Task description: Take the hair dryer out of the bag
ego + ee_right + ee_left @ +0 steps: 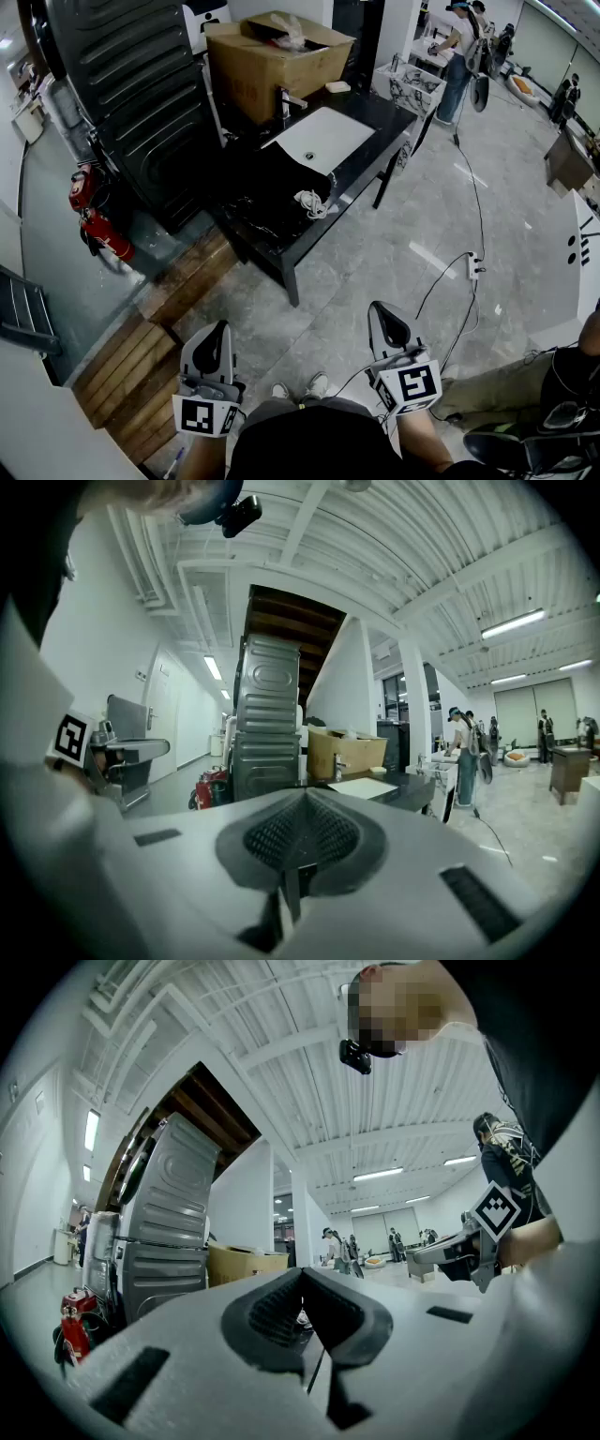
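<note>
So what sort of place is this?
Probably a big open test hall, not a home: a freestanding black counter with a white sink, a cardboard box, and other people at stations beyond.

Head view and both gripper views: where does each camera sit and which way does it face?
Head view: on the person's head, looking steeply down; shows the left gripper, right gripper and shoes, black table ahead.
Left gripper view: on the left gripper, looking along its shut jaws toward the ribbed panel; the person's torso and right gripper show at right.
Right gripper view: on the right gripper, looking along its shut jaws toward the table; the left gripper shows at left.
Shared: all three show the cardboard box.
</note>
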Demonstrator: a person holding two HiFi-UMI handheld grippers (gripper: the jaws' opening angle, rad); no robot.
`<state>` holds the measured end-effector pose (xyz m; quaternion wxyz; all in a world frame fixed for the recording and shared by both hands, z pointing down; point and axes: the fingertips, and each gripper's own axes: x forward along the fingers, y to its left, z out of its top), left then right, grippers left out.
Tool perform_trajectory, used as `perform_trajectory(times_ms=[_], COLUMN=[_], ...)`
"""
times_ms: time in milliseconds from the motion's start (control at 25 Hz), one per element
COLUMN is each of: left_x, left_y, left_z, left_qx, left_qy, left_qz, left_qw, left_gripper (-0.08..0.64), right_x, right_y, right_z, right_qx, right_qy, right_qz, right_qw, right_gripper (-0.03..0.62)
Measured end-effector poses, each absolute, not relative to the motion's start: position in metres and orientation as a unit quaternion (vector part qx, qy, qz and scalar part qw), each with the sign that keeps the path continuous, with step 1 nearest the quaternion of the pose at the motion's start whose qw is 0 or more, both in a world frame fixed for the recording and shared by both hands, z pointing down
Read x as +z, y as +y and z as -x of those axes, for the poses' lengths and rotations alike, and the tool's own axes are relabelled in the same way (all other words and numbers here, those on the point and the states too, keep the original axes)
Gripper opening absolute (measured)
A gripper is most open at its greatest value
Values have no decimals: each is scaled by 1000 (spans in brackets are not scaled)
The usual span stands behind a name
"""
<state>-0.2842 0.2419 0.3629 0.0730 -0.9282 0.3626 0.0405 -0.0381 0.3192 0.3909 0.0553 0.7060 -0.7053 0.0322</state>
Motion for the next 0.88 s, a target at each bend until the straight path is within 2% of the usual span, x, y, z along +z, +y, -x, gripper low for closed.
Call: perform_trajectory(times_ms=[320, 680, 880], left_x=[370, 361, 371], left_y=[238, 232, 220], left_z=[288, 248, 237], left_qx=[30, 27, 10], left_qy=[365, 351, 352], left_qz=[929, 932, 933], left_qw=[58, 83, 77], left_gripper=[21, 21, 21], right_x=[389, 405, 420], right_y=[320, 327, 320], right_z=[45, 14, 15], right_qx=[36, 58, 77], right_qy=[-712, -712, -722], right_qz=[-700, -700, -687], right_qw=[47, 16, 25], right_gripper=[12, 13, 14])
